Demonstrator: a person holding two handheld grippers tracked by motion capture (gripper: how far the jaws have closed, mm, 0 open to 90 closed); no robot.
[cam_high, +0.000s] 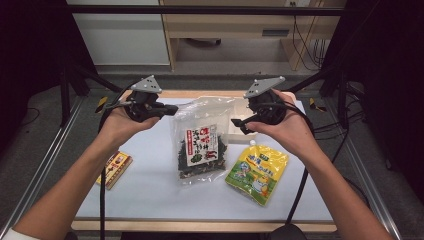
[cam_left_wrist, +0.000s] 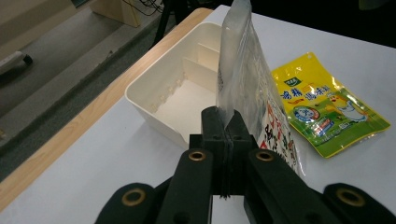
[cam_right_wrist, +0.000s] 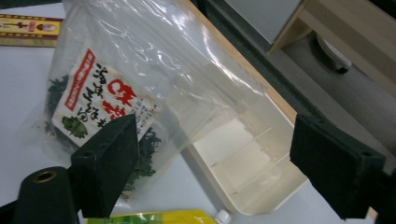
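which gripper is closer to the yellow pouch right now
Right. The right gripper hangs open just above and left of the yellow pouch; the left gripper sits farther left, clamped on the clear seaweed bag.

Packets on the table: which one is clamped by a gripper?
The clear seaweed bag, pinched at its edge by the left gripper. The yellow pouch and red-yellow packet lie untouched.

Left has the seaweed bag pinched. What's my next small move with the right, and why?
Probably close the right hand-held gripper on the seaweed bag's free top corner: its jaws stand open, while the left hand-held gripper grips one edge and the bag hangs slanted beside the white bin.
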